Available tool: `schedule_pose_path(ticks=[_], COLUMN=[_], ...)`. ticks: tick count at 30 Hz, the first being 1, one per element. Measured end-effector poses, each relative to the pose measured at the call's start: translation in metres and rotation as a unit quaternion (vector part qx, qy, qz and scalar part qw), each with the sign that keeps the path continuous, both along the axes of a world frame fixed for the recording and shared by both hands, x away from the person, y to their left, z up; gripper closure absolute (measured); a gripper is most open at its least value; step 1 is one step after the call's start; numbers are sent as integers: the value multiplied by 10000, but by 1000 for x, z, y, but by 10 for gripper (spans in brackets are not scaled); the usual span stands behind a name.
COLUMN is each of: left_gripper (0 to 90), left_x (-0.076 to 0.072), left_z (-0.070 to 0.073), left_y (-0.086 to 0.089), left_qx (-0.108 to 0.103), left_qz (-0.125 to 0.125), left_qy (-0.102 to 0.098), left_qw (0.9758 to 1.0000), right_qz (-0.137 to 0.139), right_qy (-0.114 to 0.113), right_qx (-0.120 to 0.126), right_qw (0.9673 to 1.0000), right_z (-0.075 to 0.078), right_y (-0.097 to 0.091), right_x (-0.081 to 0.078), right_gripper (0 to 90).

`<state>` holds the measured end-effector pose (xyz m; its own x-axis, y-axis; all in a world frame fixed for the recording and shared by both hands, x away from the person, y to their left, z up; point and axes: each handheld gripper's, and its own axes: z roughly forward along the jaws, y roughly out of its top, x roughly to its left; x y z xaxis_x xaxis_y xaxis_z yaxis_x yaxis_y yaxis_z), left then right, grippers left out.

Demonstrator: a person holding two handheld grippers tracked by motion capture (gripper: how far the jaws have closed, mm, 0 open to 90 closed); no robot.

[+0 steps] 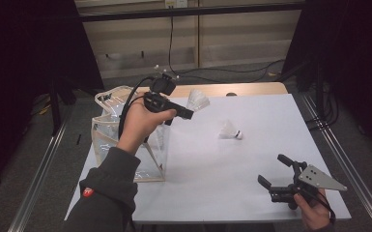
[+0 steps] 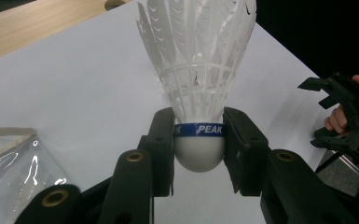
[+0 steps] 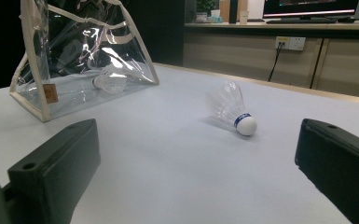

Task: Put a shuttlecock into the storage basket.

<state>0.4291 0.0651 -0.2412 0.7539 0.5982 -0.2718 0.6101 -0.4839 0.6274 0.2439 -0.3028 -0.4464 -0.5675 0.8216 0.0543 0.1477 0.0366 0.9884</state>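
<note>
My left gripper [image 2: 199, 144] is shut on the cork base of a white feather shuttlecock [image 2: 198, 70] with a blue band; in the high view this gripper [image 1: 189, 114] is held up above the table beside the clear bag [image 1: 125, 140], its shuttlecock [image 1: 198, 100] pointing right. A second shuttlecock [image 1: 231, 130] lies on its side on the white table [image 1: 212, 164], also seen ahead of the right jaws [image 3: 233, 109]. My right gripper [image 1: 274, 170] stands open low over the table's near right part, nothing between its jaws. Another shuttlecock [image 3: 109, 79] lies inside the bag [image 3: 42, 100].
The clear plastic bag with cream trim stands at the table's left edge. A wooden strip [image 1: 241, 89] runs along the far edge. Dark curtains and metal floor rails flank the table; cables lie on the floor behind.
</note>
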Motion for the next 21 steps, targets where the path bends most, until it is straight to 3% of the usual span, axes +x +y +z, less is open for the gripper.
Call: schedule_pose_path(ticks=[21], left_gripper=[657], left_x=[6], left_z=[10], left_y=[11], left_qx=[17], left_qz=[166], left_qy=[-29], left_qw=[9999], right_qz=[9], right_qy=[-8], right_qx=[11], right_qw=[10000], right_z=[0], right_y=[0], right_x=[0], right_gripper=[0])
